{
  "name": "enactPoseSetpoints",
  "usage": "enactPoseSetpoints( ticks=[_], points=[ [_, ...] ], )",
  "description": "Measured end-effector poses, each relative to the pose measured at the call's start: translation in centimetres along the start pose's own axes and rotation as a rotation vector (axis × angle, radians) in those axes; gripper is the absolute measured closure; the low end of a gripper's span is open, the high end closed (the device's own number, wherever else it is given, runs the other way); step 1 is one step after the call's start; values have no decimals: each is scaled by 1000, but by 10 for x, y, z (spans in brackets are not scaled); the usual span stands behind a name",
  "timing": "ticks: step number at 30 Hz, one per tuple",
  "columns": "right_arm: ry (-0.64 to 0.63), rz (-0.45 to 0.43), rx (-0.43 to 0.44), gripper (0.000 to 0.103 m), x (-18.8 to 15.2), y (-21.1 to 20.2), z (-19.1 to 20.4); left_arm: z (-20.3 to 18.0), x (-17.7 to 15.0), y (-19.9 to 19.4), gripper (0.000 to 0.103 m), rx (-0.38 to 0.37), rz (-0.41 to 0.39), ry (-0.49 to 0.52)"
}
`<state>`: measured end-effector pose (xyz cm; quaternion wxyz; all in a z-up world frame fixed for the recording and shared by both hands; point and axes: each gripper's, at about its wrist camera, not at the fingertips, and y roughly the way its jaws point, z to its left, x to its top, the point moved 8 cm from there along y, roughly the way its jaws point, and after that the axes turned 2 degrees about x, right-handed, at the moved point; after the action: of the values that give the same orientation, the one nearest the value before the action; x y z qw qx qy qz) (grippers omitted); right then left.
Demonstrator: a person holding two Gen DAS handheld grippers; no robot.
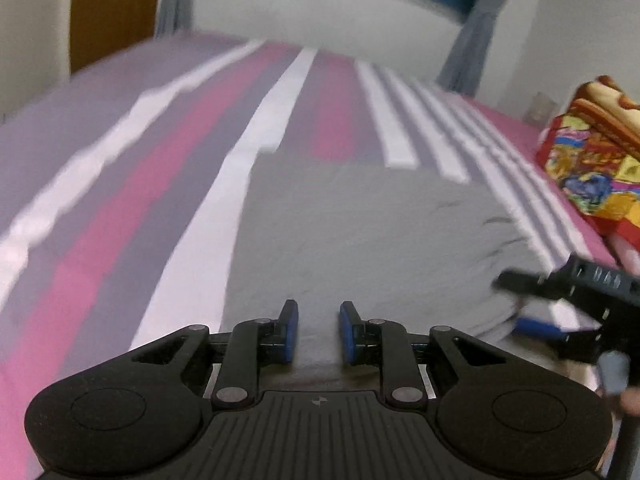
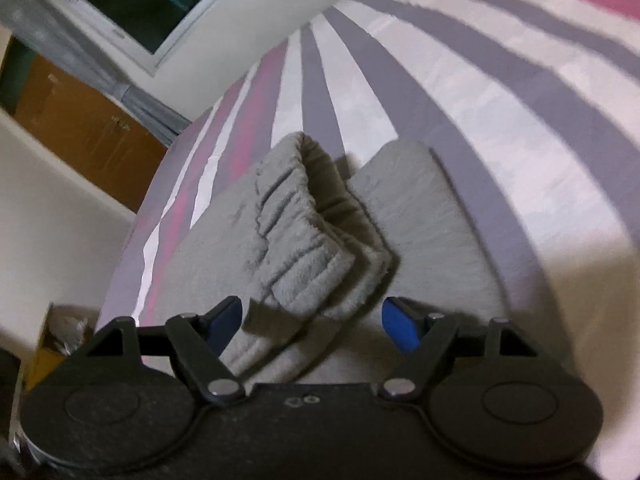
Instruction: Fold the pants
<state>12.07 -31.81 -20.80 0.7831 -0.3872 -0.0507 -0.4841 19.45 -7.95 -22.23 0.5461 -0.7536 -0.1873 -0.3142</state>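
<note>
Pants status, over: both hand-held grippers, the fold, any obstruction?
Left hand-held gripper open, empty, over the pants. Right hand-held gripper open wide around the ribbed waistband, not clamped. Pants partly folded on striped bedsheet. Nothing in the way.

Dim indoor light, motion blur, fisheye warping

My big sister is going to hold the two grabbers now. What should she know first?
Left gripper: open, holding nothing, just above the near edge of the grey pants.
Right gripper: open wide around the thick ribbed end of the pants, not pinching it.
The pants lie on the striped bedsheet, folded into a flat pad with the ribbed end bunched up on top. A colourful blanket sits at the far right of the bed.
Done: most of the folding, it seems.
Left: probably flatten or tuck that bunched end, then tidy the stack.
</note>
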Motion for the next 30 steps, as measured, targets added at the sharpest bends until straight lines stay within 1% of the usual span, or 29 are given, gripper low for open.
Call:
enactPoseSetpoints(
  ticks=[3, 6, 8, 9, 11, 14, 17, 18, 19, 21, 22, 23, 24, 26, 28, 30],
  points=[
    [-8, -7, 1, 54, 0, 5, 5, 6, -9, 6, 81, -12, -7, -18],
    [-95, -79, 6, 60, 1, -8, 20, 0, -7, 6, 80, -10, -13, 12],
    [-190, -143, 17, 60, 0, -26, 40, 2, -5, 1, 80, -10, -29, 28],
    [-266, -170, 17, 60, -2, -35, 53, 1, -5, 0, 80, -9, -38, 40],
    [-348, -205, 22, 60, -5, -51, 66, -3, -2, -6, 80, -19, -48, 54],
    [-364, -234, 21, 60, -4, -70, 64, -12, 1, -12, 80, -41, -60, 78],
    [-290, -238, -12, 60, -1, -81, 37, -21, -2, -8, 80, -50, -38, 102],
    [-261, -220, -25, 60, -2, -79, 26, -22, -5, -4, 80, -49, -22, 104],
    [-221, -173, -39, 59, -4, -71, 12, -23, -8, 0, 80, -41, -9, 108],
    [-142, -99, -68, 56, -13, -60, -16, -26, -12, 3, 80, -28, -7, 127],
    [-124, -81, -67, 55, -17, -58, -22, -26, -12, 4, 80, -27, -6, 129],
    [-119, -83, -63, 50, -18, -60, -23, -26, -11, 3, 80, -29, -4, 128],
    [-125, -94, -63, 43, -17, -64, -21, -26, -10, 3, 80, -30, -1, 127],
    [-164, -127, -73, 39, -13, -73, -15, -25, -7, 2, 80, -31, 5, 124],
    [-223, -179, -88, 40, -4, -87, -5, -24, -4, -1, 80, -33, 7, 111],
    [-280, -231, -106, 45, 6, -96, 9, -27, -1, -3, 80, -33, 1, 110]
  ],
)
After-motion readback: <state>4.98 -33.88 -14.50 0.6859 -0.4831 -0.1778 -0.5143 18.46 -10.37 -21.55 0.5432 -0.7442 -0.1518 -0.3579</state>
